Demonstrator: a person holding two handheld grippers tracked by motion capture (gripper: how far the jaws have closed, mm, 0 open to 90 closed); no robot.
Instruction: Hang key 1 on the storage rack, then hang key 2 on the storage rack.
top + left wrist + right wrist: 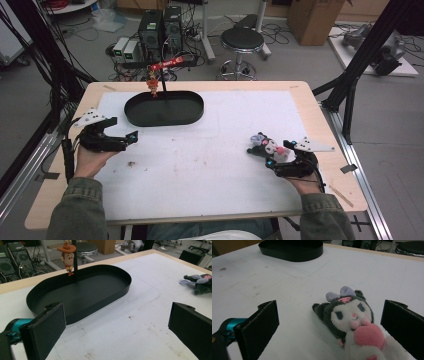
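Nearest the person, the right hand-held gripper (272, 156) rests low over the white-covered table (215, 165), its jaws spread wide with the plush toy (352, 320) lying between them, touched by neither. The toy lies on its back on the right side of the table, grey-hooded with a lilac bow and a pink heart at its chest; in the high view (267, 147) it sits just ahead of the gripper. On the left side, the left hand-held gripper (127, 139) hovers with jaws wide apart, holding nothing. Farther back stands the black oval tray (135, 117), with a thin black post (164, 92) rising from it. A small cowboy figurine (68, 257) hangs beside the post, apparently from its red crossbar (167, 63).
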